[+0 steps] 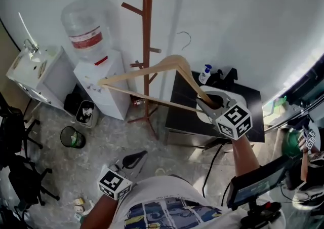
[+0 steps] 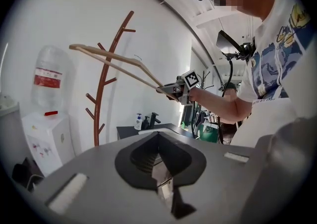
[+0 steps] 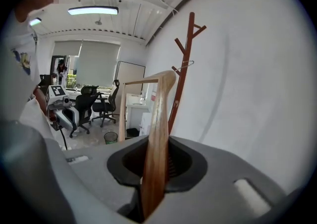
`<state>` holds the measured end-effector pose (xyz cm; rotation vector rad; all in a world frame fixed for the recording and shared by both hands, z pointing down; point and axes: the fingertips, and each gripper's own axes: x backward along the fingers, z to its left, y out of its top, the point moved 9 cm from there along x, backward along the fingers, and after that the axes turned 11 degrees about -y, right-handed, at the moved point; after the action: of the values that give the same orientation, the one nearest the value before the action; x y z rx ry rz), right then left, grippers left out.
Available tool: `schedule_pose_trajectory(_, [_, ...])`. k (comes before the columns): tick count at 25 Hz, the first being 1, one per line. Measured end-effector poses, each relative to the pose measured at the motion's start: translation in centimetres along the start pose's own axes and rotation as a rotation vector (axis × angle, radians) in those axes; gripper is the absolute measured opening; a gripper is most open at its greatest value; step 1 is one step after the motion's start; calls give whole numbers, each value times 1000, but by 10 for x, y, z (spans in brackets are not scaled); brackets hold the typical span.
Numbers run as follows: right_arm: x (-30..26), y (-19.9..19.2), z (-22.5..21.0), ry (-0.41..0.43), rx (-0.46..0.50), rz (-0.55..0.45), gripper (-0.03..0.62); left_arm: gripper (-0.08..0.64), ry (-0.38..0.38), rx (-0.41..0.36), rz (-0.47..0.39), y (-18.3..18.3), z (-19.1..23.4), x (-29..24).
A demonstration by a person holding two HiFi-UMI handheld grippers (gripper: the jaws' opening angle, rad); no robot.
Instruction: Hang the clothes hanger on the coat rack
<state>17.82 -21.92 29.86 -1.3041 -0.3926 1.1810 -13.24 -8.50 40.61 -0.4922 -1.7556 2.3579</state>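
Currently the right claw (image 1: 208, 103) pinches one shoulder tip of the wooden clothes hanger (image 1: 152, 72). Its jaws are pressed onto the wood, which in the right gripper view runs straight out from between them. The hanger is held in the air at the centre of the head view, resting on nothing.

Its long axis runs from the claw at centre right away to the left, and its far tip shows against the white water dispenser (image 1: 109, 91). On the way it crosses the pole of the brown coat rack (image 1: 147, 25) in the picture. It looks short of the pole rather than touching it.

The thin wire hook (image 1: 185, 37) rises from the hanger's crown toward the top of the frame, just right of the pole. No peg sits in it, and which way it opens is too faint to tell. The nearest peg (image 1: 154, 50) juts right from the pole, between the pole and the hook, so the hang likely turns on carrying the hook leftward onto it.

The right claw is the one placed for that. The left claw (image 1: 134, 160) sits low at lower left, jaws together on nothing, well apart from the hanger.
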Motion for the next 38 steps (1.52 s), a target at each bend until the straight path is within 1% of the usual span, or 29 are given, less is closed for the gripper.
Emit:
schedule_pose_trajectory(5, [-26,62,-26,-7,90,-108,61,3,58,1,-22,12,7,7])
schedule_pose_trajectory(9, [-50,102,-52,-23,140,-163,61,3,88,13,-33,11,16,9])
schedule_pose_trajectory(13, [-89,127,-74,-16,178,-185,61,3,124,25,-44,13,37,5])
schedule_pose_trajectory(17, [-104,144,-79,-16,220,-197,61,3,158,29,-53,12,37,10])
schedule_pose_trajectory(21, [-112,152,-76,-5,263,-204,61,3,187,28,-65,11,32,13])
schedule_pose_trajectory(25, [-120,148,-68,11,291,-193,61,3,204,32,-74,7,29,13])
schedule_pose_trajectory(31, [-127,140,-60,10,332,-173,61,3,203,46,-72,4,26,13])
schedule_pose_trajectory(38, [-136,134,-60,-4,343,-216,63,3,194,55,-57,5,28,8])
